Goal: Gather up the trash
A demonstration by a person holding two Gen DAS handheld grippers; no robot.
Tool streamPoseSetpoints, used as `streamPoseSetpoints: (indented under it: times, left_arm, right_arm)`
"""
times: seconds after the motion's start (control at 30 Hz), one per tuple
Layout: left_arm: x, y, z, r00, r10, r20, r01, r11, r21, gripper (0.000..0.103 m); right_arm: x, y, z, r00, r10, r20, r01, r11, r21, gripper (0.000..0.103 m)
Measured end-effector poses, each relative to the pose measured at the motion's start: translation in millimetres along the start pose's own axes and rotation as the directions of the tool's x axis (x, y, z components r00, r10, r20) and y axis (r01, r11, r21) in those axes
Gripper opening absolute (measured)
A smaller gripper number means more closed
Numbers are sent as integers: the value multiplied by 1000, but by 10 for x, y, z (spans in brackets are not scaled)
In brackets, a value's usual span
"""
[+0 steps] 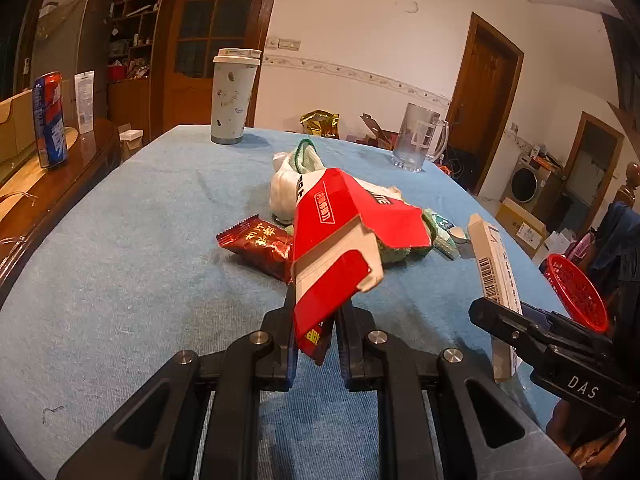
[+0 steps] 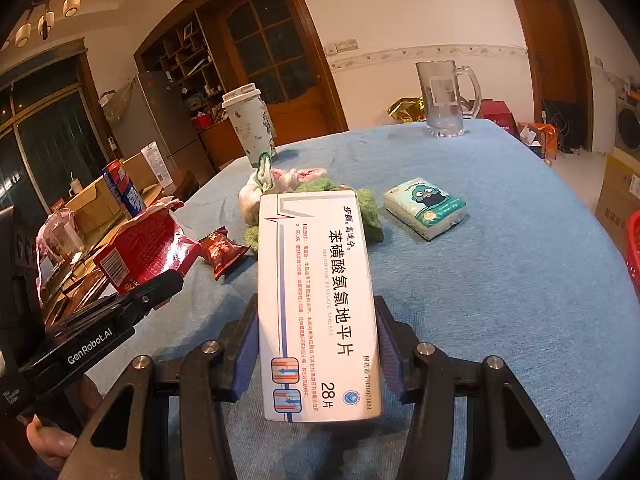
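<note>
My left gripper (image 1: 314, 320) is shut on a torn red and white carton (image 1: 340, 240) and holds it above the blue tablecloth (image 1: 140, 260). My right gripper (image 2: 316, 336) is shut on a white medicine box (image 2: 316, 300), also held above the table. The box shows edge-on in the left wrist view (image 1: 496, 272). The red carton shows at the left of the right wrist view (image 2: 144, 248). On the cloth lie a dark red snack wrapper (image 1: 256, 244), a white plastic bag (image 1: 284, 188), a green crumpled cloth (image 2: 368, 212) and a tissue pack (image 2: 426, 208).
A tall lidded cup (image 1: 234, 96) and a glass mug (image 1: 418, 142) stand at the table's far edge. A red basket (image 1: 578, 292) sits off the table's right side. A blue and red can (image 1: 50, 120) stands on the wooden sideboard (image 1: 60, 176) at the left.
</note>
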State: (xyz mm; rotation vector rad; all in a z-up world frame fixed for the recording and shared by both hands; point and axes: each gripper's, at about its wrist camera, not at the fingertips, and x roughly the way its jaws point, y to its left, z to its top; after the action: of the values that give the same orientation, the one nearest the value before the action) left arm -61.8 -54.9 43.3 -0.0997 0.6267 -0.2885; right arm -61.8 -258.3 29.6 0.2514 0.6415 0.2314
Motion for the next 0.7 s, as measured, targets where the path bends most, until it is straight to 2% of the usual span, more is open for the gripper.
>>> streamPoseSetpoints:
  times: [0.5,0.7]
  left_arm:
    - [24,23,-2,1000,-9,-8,9,1000,16,15]
    - [27,5,-7,1000,-6,-10,6,1000,25,15]
  right_arm:
    - [-25,-7,1,1000,8,1,-8,1000,-1,56]
    - [-4,-29,6,1000,-25,-15,25,1000,10,56]
